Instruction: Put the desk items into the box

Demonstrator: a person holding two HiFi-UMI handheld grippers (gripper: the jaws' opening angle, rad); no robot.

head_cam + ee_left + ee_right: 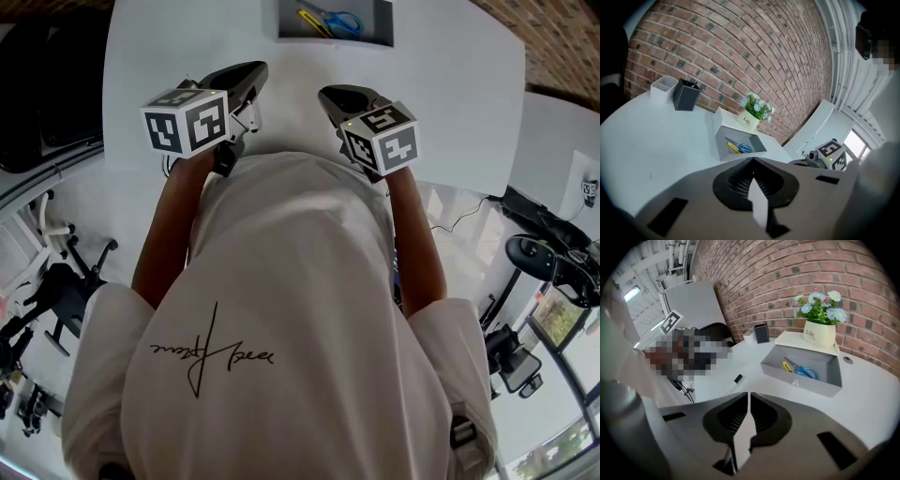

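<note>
The grey open box point(335, 40) stands at the table's far edge, with blue-handled scissors point(343, 21) and a yellow cutter point(311, 20) inside. Both also show in the box point(801, 377) in the right gripper view, the scissors point(809, 372) beside the cutter point(787, 366). A black-capped marker point(732, 384) lies on the white table left of the box. My left gripper point(258, 70) and right gripper point(326, 94) hover side by side short of the box. Each has its jaws together with nothing between them, as the left point(753, 160) and right point(748, 393) gripper views show.
A pot of blue and white flowers point(819, 333) stands on a white lid behind the box. A black holder point(686, 96) and a white holder point(663, 89) stand further left by the brick wall. Chairs and cables lie on the floor around the table.
</note>
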